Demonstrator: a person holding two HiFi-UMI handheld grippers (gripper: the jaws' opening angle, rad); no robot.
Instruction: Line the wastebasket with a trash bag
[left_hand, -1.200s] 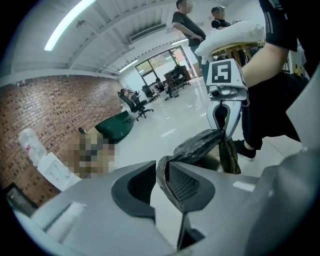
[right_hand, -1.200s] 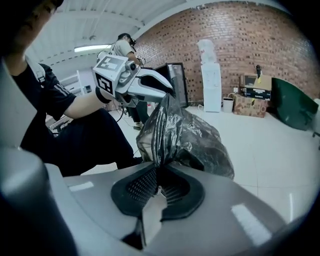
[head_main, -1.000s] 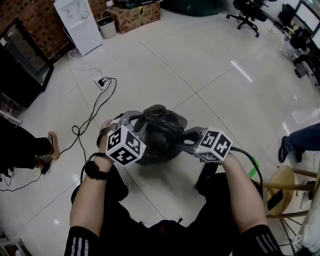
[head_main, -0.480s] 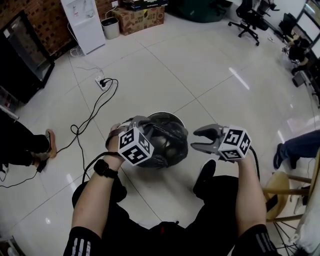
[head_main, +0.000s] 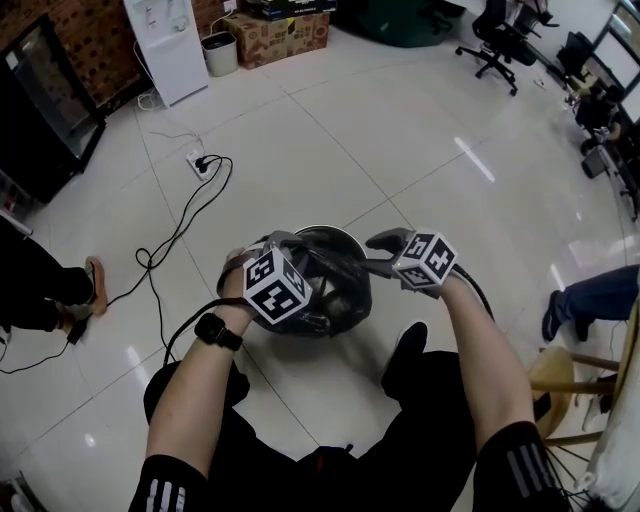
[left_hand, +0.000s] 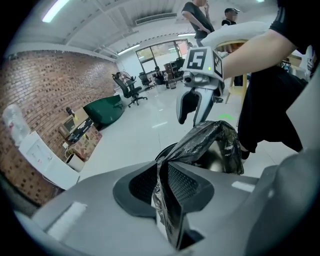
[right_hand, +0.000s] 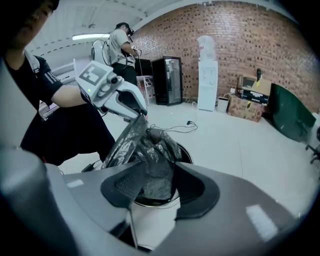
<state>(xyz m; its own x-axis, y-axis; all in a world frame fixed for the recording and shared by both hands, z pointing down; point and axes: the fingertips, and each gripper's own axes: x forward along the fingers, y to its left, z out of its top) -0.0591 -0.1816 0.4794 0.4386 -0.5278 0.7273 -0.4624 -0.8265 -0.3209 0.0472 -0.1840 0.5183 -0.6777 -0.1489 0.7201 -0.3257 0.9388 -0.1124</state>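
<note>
Left tongs narrow, and I read them pinched on a fold of the black trash bag. Right tongs wide, jaws just been opening, with bag film loose in the gap. Bag bunched over the mouth of the round wastebasket on the floor.

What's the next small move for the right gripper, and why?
Probably close the right gripper on the trash bag film between its jaws, which have just been opening and press nothing; the left gripper pinches it over the wastebasket.
</note>
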